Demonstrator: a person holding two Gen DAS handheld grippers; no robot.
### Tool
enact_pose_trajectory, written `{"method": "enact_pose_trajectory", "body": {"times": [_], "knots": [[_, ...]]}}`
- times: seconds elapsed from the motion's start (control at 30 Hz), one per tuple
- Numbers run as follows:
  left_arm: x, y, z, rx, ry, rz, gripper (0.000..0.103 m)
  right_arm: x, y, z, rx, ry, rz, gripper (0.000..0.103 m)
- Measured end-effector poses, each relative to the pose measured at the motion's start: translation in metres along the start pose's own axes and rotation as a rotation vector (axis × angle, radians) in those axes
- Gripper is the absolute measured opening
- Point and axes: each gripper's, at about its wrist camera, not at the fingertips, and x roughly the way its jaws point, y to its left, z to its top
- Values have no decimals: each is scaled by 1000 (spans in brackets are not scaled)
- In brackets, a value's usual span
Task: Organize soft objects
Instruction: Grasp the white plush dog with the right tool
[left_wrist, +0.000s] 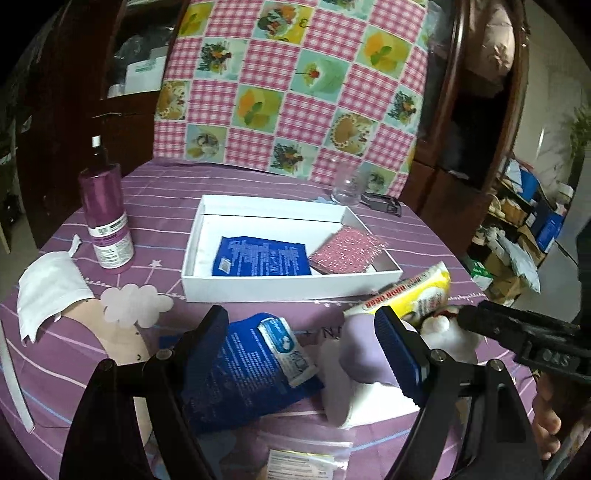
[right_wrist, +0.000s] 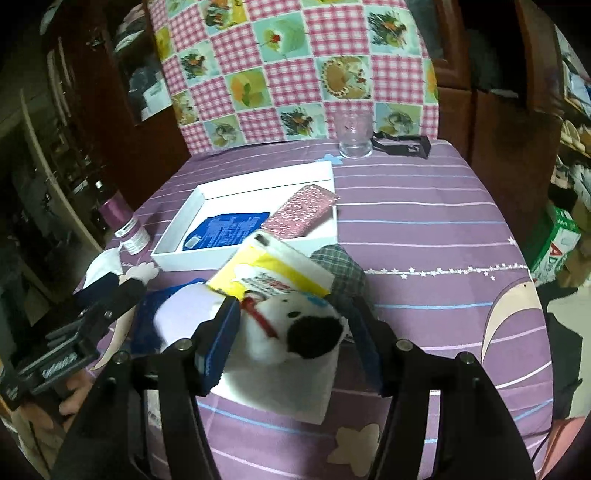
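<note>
A white open box (left_wrist: 280, 288) (right_wrist: 173, 254) on the purple cloth holds a blue pack (left_wrist: 262, 258) and a pink spotted pouch (left_wrist: 345, 251) (right_wrist: 301, 214). My left gripper (left_wrist: 306, 332) is open around a second blue pack (left_wrist: 251, 365), beside a lilac-and-white soft item (left_wrist: 360, 354). My right gripper (right_wrist: 291, 332) is open around a white plush dog with a black nose (right_wrist: 295, 328). A yellow tissue pack (right_wrist: 275, 269) (left_wrist: 417, 295) and a plaid cloth (right_wrist: 340, 269) lie just behind the dog.
A purple spray bottle (left_wrist: 107, 214) and a white face mask (left_wrist: 48, 288) are at the left. A clear glass (right_wrist: 354, 134) and a black clip (right_wrist: 402, 144) stand at the far edge. A zip bag (left_wrist: 299, 461) lies near me. A checkered cushion (left_wrist: 295, 85) backs the table.
</note>
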Motion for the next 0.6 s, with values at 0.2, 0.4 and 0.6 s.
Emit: {"method": "enact_pose_trajectory", "body": {"times": [0.2, 0.4, 0.6], "knots": [[1, -5, -3, 21, 1, -18, 82, 7, -10, 0, 68, 26, 55, 66], [5, -6, -3, 25, 13, -16, 82, 12, -7, -2, 70, 48, 87, 66], [6, -6, -4, 27, 17, -15, 82, 17, -9, -3, 76, 75, 125, 61]]}}
